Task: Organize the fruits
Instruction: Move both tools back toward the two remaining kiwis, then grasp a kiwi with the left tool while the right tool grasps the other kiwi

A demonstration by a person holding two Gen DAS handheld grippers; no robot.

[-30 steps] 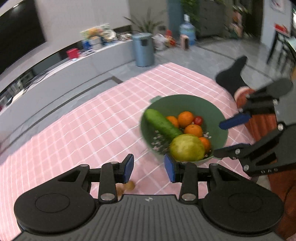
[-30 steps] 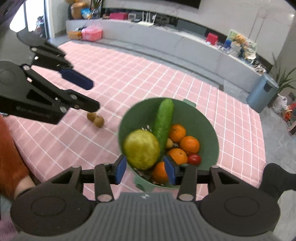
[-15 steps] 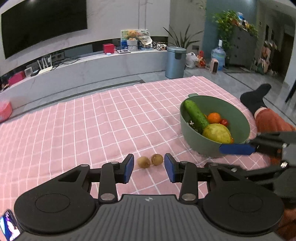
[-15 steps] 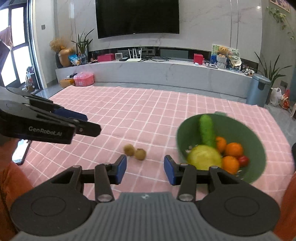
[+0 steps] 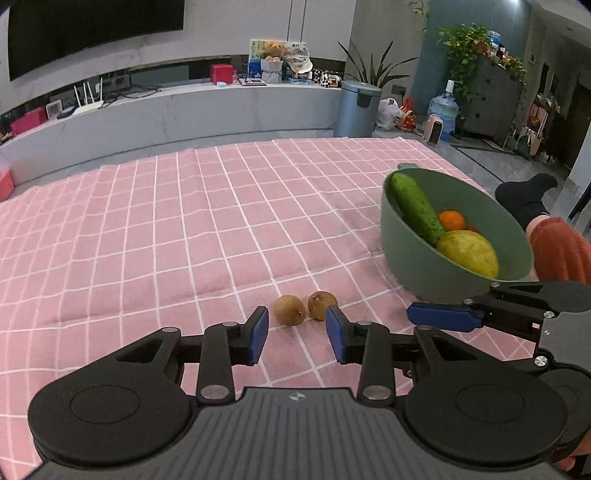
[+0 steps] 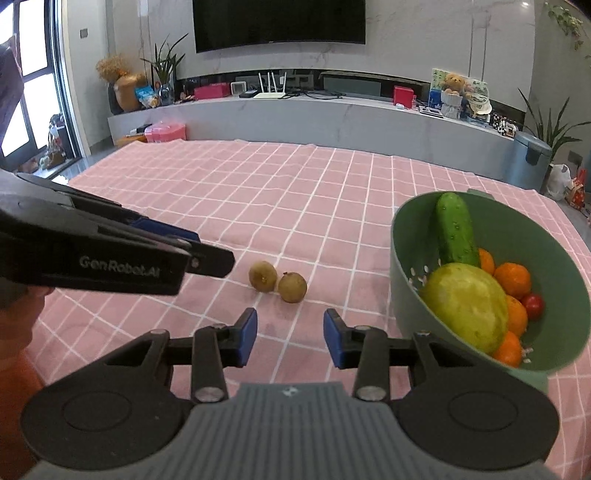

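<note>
Both sets of jaws are standing partly open with nothing between them, and both have just been narrowing: your left gripper [image 5: 297, 334] is hanging just short of two small brown fruits [image 5: 289, 309] lying side by side on the cloth, at twelve o'clock from its fingertips, and your right gripper [image 6: 290, 338] is pointing at the same pair from slightly further back. You are looking at a job that seems partly done: the green bowl [image 6: 402, 258], at about two o'clock from the pair, is already holding a cucumber [image 6: 453, 229], a big yellow-green fruit [image 6: 467, 304], oranges [image 6: 513, 278] and a small red fruit, while the two brown ones are still waiting outside it. Everything is sitting on a pink checked cloth [image 5: 147, 236] spread in a living room, with a long grey shelf [image 6: 332, 118] and a dark television [image 6: 279, 22] at twelve o'clock.
</note>
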